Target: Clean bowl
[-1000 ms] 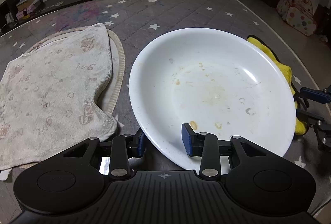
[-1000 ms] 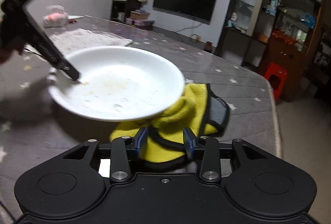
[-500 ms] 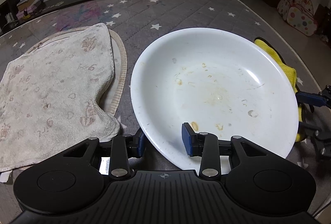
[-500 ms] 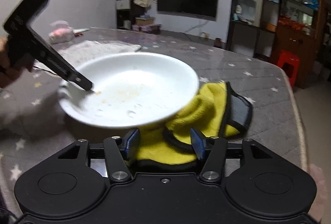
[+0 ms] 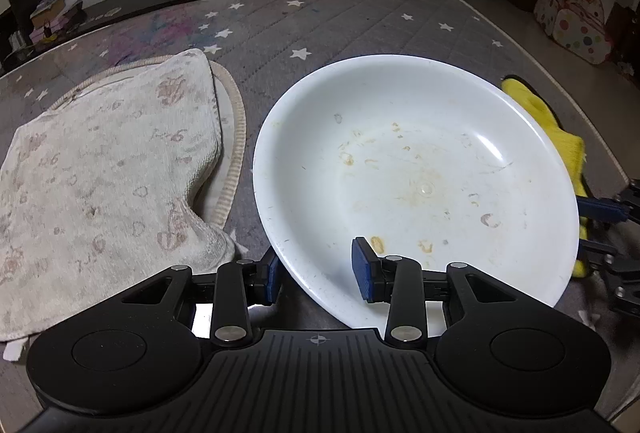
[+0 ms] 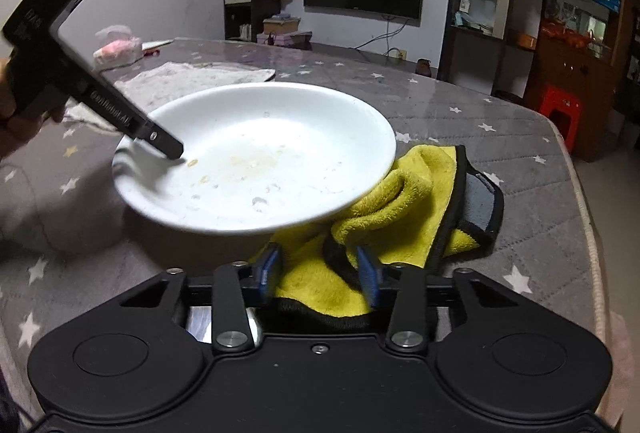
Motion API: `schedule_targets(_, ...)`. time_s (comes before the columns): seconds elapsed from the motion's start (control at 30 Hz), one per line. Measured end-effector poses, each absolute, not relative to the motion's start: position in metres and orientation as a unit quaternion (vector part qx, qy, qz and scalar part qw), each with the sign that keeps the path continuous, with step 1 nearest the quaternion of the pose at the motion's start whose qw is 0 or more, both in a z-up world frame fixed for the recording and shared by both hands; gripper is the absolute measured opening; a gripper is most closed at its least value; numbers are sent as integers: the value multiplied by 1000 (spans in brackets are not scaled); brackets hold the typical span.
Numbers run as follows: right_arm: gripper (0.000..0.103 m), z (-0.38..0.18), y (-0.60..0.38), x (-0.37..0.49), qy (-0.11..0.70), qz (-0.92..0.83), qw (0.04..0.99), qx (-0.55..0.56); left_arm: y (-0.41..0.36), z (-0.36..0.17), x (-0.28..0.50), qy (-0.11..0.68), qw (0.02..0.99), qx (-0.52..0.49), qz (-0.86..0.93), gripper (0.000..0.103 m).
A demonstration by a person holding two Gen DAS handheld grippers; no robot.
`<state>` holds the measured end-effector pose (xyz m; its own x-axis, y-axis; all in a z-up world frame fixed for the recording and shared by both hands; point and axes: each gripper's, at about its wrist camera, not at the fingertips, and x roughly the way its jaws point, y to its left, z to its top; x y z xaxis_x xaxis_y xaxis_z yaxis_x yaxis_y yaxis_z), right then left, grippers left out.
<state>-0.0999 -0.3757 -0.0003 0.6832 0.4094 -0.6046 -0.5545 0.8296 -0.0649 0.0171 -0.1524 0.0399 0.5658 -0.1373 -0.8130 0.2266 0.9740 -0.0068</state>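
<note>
A white bowl (image 5: pixel 420 173) (image 6: pixel 260 161) with dried brown food marks hangs tilted above the grey star-patterned table. My left gripper (image 5: pixel 318 273) (image 6: pixel 160 149) is shut on its near rim, one pad inside and one under the rim. A yellow cloth (image 6: pixel 420 201) (image 5: pixel 560 141) with black edging lies crumpled on the table, partly under the bowl's far side. My right gripper (image 6: pixel 318 271) (image 5: pixel 596 227) is low over the cloth. Its jaws are closing, with a fold of the cloth bunched between the pads.
A beige patterned towel (image 5: pixel 100 169) (image 6: pixel 200 77) lies flat to the left of the bowl. A pink packet (image 6: pixel 118 47) sits at the table's far corner. The table's rounded edge (image 6: pixel 588 217) runs close behind the yellow cloth. A red stool (image 6: pixel 560 105) stands beyond.
The right gripper's jaws spread wider half a second ago and have narrowed again around the yellow cloth. The left gripper and the bowl have stayed put.
</note>
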Motion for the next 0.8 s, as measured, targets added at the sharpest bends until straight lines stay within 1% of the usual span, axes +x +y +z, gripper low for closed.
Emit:
schedule_targets(0.23, 40, 2, -391, -118, 310, 249, 905, -149, -151, 39, 19, 455, 885, 38, -92, 40)
schedule_targets(0.27, 45, 2, -392, -119, 310, 248, 906, -145, -150, 39, 17, 457, 884, 32, -93, 40)
schedule_targets(0.3, 54, 3, -393, -119, 310, 246, 908, -137, -149, 40, 14, 459, 883, 26, -94, 39)
schedule_targets(0.4, 64, 6, -399, -119, 306, 240, 916, -99, -148, 42, 9, 460, 883, 17, -94, 39)
schedule_targets(0.6, 64, 10, -406, -103, 306, 217, 927, -15, -148, 46, 0, 457, 885, 8, -88, 40)
schedule_targets(0.67, 64, 6, -407, -96, 309, 206, 928, 6, -149, 46, -4, 455, 886, 7, -88, 42)
schedule_targets(0.77, 64, -1, -405, -87, 311, 188, 931, 16, -149, 47, -8, 454, 886, -2, -92, 42)
schedule_targets(0.8, 62, -4, -404, -85, 311, 185, 932, 11, -150, 47, -9, 454, 886, -2, -93, 42)
